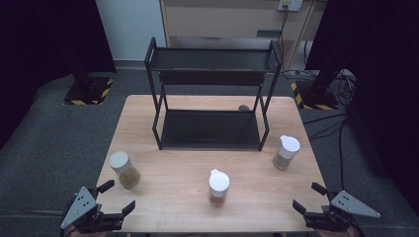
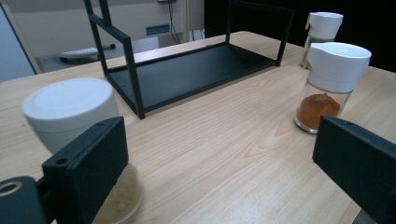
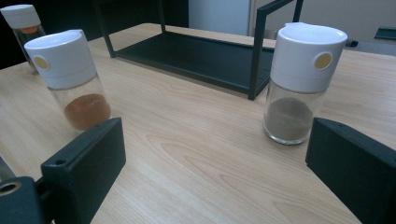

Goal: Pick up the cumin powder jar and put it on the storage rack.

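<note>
Three white-capped glass spice jars stand on the wooden table (image 1: 173, 197). A tan-filled jar (image 1: 124, 169) (image 2: 70, 112) is at the front left, an orange-filled jar (image 1: 218, 187) (image 2: 332, 84) (image 3: 70, 79) at the front middle, and a grey-brown-filled jar (image 1: 286, 152) (image 3: 301, 84) at the right. My left gripper (image 1: 120, 194) (image 2: 219, 158) is open at the front left corner, just short of the tan jar. My right gripper (image 1: 305, 195) (image 3: 215, 158) is open at the front right corner, with nothing between its jaws.
A black two-tier metal rack (image 1: 210, 129) (image 2: 187, 70) (image 3: 201, 53) stands on the back half of the table, both shelves bare. Bare wood lies between the jars and the front edge. Grey floor, cables and black stands surround the table.
</note>
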### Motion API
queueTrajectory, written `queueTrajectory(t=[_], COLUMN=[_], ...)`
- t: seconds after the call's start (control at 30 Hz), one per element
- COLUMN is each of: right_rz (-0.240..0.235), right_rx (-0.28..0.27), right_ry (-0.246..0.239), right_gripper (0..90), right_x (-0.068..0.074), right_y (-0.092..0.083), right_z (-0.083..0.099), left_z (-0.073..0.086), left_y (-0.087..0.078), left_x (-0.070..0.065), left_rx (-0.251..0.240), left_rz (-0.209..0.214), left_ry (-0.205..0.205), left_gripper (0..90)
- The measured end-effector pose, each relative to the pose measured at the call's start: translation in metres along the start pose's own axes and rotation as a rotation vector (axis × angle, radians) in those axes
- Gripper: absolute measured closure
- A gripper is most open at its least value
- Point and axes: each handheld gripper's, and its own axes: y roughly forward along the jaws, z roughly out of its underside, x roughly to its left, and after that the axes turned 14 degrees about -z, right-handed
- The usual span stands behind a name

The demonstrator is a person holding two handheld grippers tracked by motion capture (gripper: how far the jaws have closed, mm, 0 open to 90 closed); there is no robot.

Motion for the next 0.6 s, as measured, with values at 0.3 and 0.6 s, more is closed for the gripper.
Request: queueTrajectory(t=[0.3,0.6], right_rz=[-0.001,0.000], right_rx=[0.002,0.000], right_ry=[0.003,0.004], right_gripper=[5.3,5.4], right_x=[0.000,0.000], right_y=[0.000,0.000], right_z=[0.000,0.000], left_z=[-0.009,-0.017], left_y=[-0.008,-0.012], left_x=[0.014,0.026], left_rx=[0.001,0.003], left_rz=[-0.038,-0.068], left_ry=[-0.016,-0.015], left_gripper=[2.5,2.5])
